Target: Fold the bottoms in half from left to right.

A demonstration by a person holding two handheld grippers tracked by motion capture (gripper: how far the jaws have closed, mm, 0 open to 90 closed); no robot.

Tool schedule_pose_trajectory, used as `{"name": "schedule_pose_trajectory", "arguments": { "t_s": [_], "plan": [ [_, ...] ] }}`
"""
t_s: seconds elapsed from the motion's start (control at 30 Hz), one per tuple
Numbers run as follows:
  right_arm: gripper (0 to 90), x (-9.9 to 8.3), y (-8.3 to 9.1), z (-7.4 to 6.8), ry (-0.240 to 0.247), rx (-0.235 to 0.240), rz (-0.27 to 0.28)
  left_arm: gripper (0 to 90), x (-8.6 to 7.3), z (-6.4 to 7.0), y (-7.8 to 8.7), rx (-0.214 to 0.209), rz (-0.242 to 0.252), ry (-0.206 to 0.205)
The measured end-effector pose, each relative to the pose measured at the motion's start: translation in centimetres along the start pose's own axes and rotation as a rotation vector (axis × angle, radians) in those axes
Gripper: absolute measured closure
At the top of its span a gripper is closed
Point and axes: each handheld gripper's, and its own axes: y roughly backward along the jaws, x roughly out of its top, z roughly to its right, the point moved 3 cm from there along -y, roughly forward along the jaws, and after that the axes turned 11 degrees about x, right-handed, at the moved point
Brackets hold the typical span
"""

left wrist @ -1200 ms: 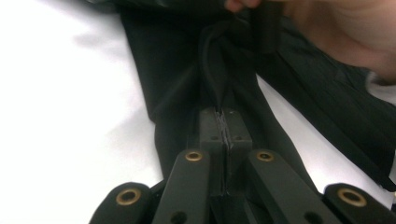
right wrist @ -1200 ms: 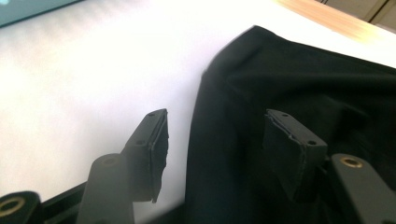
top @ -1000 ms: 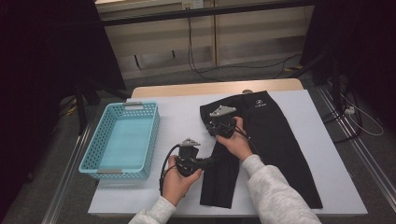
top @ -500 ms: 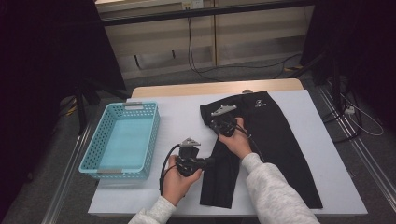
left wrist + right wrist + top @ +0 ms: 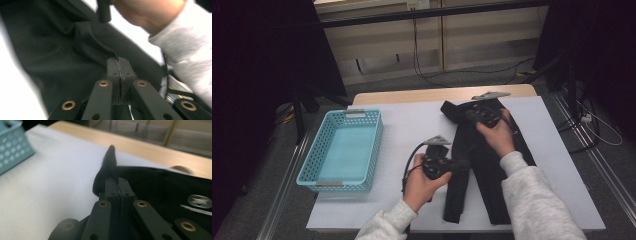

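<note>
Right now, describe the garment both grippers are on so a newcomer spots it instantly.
Start at the white-covered table: a turquoise basket sits at its left, and to its right lies the black trousers, stretched lengthwise. It is the only dark cloth there, pinched by the left gripper and right gripper.

The right gripper [image 5: 473, 115] has been carried toward 12 o'clock, up to the far end of the black trousers [image 5: 484, 165]. The cloth pinched there has been lifted into a raised fold and drawn toward 9 o'clock.
</note>
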Motion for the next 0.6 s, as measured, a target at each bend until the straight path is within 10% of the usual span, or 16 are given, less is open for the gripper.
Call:
{"name": "schedule_pose_trajectory", "arguments": {
  "t_s": [0.13,0.2,0.27,0.6],
  "plan": [
    [87.2,0.5,4.8,4.2,-0.045,-0.181,0.059,75.9,2.7,2.0,-1.9,-0.061,0.059,-0.050],
    [52.8,-0.1,6.4,6.3,-0.076,-0.295,0.091,50.4,3.0,1.7,-2.5,-0.041,0.097,-0.070],
    [46.4,-1.3,6.7,6.8,-0.068,-0.282,-0.006,39.9,2.6,0.7,-2.4,-0.002,0.088,-0.083],
    [36.9,-9.0,9.7,2.0,-0.026,-0.126,-0.049,23.3,-2.2,-8.4,0.4,0.249,0.010,-0.142]
  ]
}}
